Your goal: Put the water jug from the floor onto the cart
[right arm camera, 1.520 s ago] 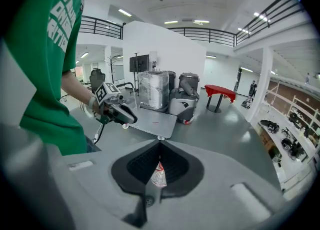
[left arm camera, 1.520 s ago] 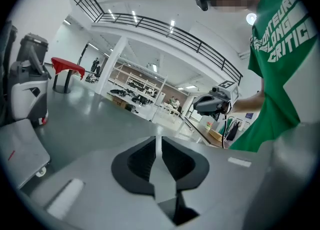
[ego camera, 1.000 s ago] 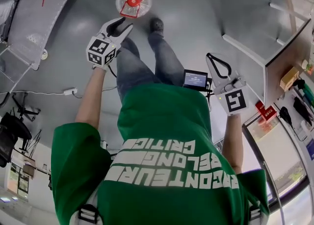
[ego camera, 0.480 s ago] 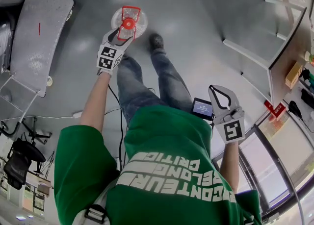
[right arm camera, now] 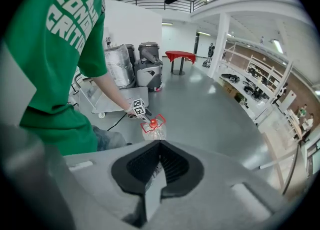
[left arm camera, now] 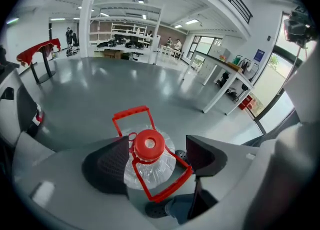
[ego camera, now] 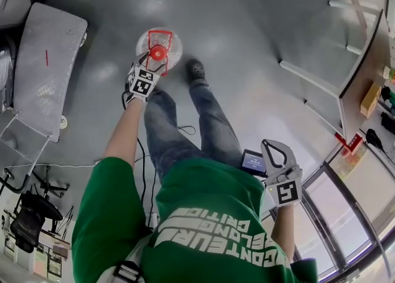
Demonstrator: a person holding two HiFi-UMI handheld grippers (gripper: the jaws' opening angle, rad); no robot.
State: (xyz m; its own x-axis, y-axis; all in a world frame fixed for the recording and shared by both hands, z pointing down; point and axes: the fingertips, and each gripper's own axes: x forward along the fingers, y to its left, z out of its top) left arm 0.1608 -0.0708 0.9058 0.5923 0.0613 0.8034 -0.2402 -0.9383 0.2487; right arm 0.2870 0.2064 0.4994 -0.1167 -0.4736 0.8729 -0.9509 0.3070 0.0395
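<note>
The water jug (ego camera: 159, 44) is clear plastic with a red cap and a red folding handle, and it stands on the grey floor by the person's shoe. My left gripper (ego camera: 152, 61) hangs right over its neck. In the left gripper view the jaws have just been opening, and the red cap (left arm camera: 149, 144) sits between the dark pads (left arm camera: 107, 166) without being pressed. My right gripper (ego camera: 276, 152) is held out to the side, well away from the jug, shut and empty (right arm camera: 159, 146). The jug (right arm camera: 152, 130) shows small beyond it. The grey flat cart (ego camera: 46, 69) stands at the left.
The person's legs and dark shoe (ego camera: 196, 69) are just right of the jug. A black cable (ego camera: 184, 131) lies on the floor. White table frames (ego camera: 321, 72) line the right side, and an office chair (ego camera: 24, 226) stands at the lower left. Grey bins (right arm camera: 145, 71) stand beyond the cart.
My left gripper has dropped from above the legs down onto the jug's top, and its jaws have spread. The right gripper has drifted lower and stays shut.
</note>
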